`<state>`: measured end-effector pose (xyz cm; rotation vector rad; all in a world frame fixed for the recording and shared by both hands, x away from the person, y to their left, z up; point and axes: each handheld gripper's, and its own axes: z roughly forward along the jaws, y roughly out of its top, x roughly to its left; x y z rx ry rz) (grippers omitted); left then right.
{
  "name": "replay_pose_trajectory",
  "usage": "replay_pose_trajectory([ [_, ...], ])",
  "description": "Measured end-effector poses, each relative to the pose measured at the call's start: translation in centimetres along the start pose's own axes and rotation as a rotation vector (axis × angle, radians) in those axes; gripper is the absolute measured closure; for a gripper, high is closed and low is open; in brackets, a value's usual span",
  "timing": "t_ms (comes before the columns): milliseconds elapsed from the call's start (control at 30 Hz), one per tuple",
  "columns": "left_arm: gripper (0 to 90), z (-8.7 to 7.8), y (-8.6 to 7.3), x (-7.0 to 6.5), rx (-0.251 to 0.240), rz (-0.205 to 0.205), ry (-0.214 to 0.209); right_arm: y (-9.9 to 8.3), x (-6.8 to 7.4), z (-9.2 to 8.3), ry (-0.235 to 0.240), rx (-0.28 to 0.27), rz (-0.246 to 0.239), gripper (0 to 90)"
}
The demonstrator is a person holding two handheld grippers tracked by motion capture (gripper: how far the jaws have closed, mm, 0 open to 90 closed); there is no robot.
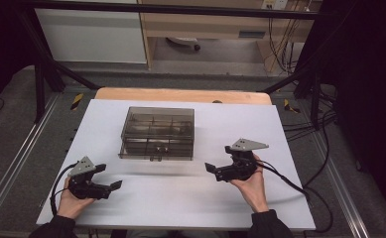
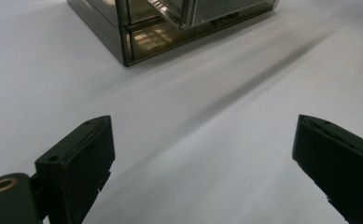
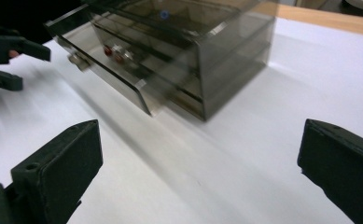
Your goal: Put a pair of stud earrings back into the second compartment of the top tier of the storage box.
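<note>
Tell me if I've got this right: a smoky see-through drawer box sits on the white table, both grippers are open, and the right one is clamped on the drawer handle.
Not quite. The right gripper isn't on the drawer handle; the right gripper view shows its jaws wide apart over bare table, short of the drawer box. The left gripper is open too.
</note>
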<state>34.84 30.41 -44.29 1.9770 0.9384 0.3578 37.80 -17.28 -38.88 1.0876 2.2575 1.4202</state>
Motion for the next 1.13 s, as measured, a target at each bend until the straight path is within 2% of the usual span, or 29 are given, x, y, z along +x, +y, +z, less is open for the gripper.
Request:
replay_pose_trajectory([
  [267,5.5,0.0,0.0,0.0,0.004,0.001,-0.001,-3.6,-2.5,-1.6,-0.011,0.022,0.023,0.4],
  [467,5.5,0.1,0.0,-0.1,0.007,0.003,-0.001,-5.5,-3.9,-2.9,-0.020,0.037,0.033,0.5],
  [800,5.5,0.2,0.0,-0.2,0.015,0.013,-0.001,-7.7,-5.8,-4.6,-0.003,0.031,0.056,0.4],
  [1133,5.5,0.2,0.0,-0.2,0.011,0.014,-0.002,-8.7,-6.3,-5.3,-0.005,0.039,0.061,0.4],
])
